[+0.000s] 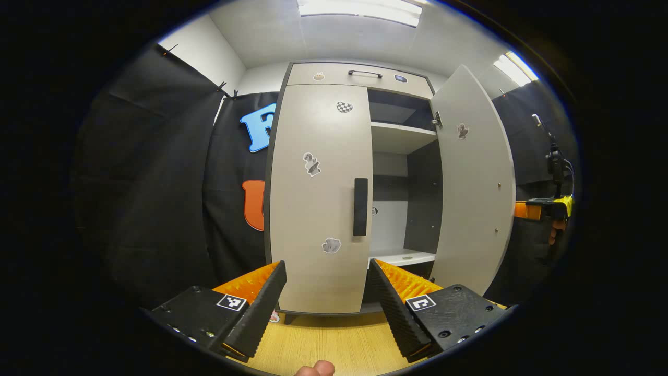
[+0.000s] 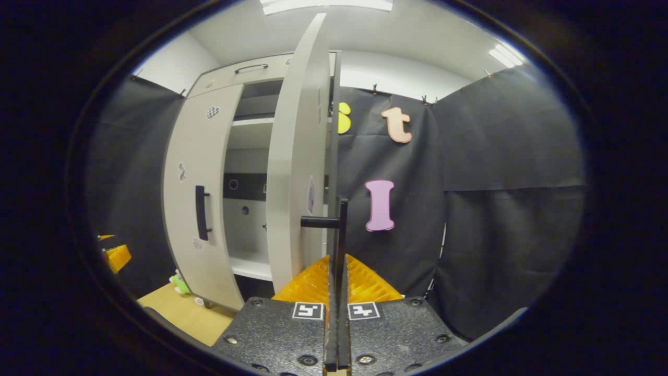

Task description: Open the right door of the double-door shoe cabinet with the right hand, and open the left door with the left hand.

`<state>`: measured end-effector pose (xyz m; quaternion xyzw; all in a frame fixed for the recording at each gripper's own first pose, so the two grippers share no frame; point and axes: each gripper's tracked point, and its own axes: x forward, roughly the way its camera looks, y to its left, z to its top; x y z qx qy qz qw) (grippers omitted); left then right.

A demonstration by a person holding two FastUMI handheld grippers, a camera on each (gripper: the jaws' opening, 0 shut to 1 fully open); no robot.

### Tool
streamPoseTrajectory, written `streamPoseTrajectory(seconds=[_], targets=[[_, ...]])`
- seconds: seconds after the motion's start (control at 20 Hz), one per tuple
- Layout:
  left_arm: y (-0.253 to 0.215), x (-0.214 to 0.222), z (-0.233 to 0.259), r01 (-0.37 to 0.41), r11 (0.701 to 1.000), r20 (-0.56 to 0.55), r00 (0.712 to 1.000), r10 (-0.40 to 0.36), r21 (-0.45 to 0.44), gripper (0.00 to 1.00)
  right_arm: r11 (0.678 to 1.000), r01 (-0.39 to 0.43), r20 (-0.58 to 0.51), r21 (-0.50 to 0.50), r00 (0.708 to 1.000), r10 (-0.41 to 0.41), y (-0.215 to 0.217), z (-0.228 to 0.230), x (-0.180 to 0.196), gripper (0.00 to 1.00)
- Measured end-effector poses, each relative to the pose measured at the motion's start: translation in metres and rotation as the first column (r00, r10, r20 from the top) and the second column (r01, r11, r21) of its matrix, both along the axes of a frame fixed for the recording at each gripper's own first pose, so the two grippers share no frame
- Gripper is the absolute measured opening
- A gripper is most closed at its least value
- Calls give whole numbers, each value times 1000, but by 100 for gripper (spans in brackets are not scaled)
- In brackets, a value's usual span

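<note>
The shoe cabinet (image 1: pixel 360 73) stands straight ahead in the left gripper view. Its left door (image 1: pixel 318 198) is closed, with a black vertical handle (image 1: pixel 360 206) on its right edge. My left gripper (image 1: pixel 327 266) is open, low in front of that door and apart from the handle. The right door (image 1: pixel 472 177) is swung out wide. In the right gripper view this right door (image 2: pixel 295 156) shows edge-on, and my right gripper (image 2: pixel 336 259) is shut on its black handle (image 2: pixel 342 224). The left door (image 2: pixel 201 156) shows there too.
Inside are white shelves (image 1: pixel 402 137) and a dark back panel. A drawer with a bar handle (image 1: pixel 365 73) tops the cabinet. The floor (image 1: pixel 334 339) is light wood. A small green toy (image 2: pixel 180 284) lies by the cabinet's foot. Black cloth walls close in on both sides.
</note>
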<state>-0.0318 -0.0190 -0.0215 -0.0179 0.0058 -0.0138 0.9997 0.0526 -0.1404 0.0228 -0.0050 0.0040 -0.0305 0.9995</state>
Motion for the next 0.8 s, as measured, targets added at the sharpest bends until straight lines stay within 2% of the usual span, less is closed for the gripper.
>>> streamPoseTrajectory(seconds=[0.1,0.2,0.4,0.5,0.65,0.8], targets=[[0,0,2,4,1000,3,1000,-4,-13,95,999,-34,2,41,999,34,-3,0,1,4],[1,0,5,-1,1000,10,1000,1,-14,95,998,-49,0,28,999,49,-6,-2,3,4],[7,-4,6,-22,1000,20,1000,22,-3,95,1000,-9,-6,13,1000,9,-7,-1,-6,4],[14,-7,4,-42,999,15,999,42,0,95,998,43,12,36,999,-43,-5,1,-31,4],[19,-9,1,-58,998,-1,998,58,-3,95,999,32,81,36,996,-35,27,10,-67,4],[23,-8,1,-71,997,3,997,71,6,95,1000,2,87,-14,996,-1,59,6,-78,4]])
